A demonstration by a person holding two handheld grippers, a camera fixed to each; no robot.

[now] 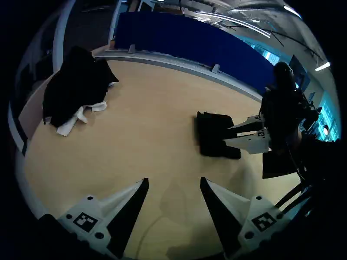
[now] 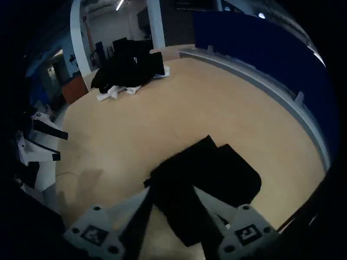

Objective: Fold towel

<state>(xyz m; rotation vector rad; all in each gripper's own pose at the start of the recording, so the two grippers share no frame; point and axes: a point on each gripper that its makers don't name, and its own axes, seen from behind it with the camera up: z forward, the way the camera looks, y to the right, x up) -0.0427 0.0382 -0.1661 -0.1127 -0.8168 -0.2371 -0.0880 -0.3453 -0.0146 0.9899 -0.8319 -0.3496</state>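
Note:
A black towel lies folded into a small thick rectangle on the pale wooden table. In the right gripper view my right gripper sits low over the towel's near end. Its fingers are spread, and dark cloth fills the gap between them. The left gripper view shows that same gripper reaching in from the right over the towel, fingertips a little apart. My left gripper is open over bare wood, well away from the towel, with nothing between its fingers.
A heap of black and white cloths lies at the table's far corner. A blue partition runs along the table's far edge. A person in dark clothes stands behind the right gripper.

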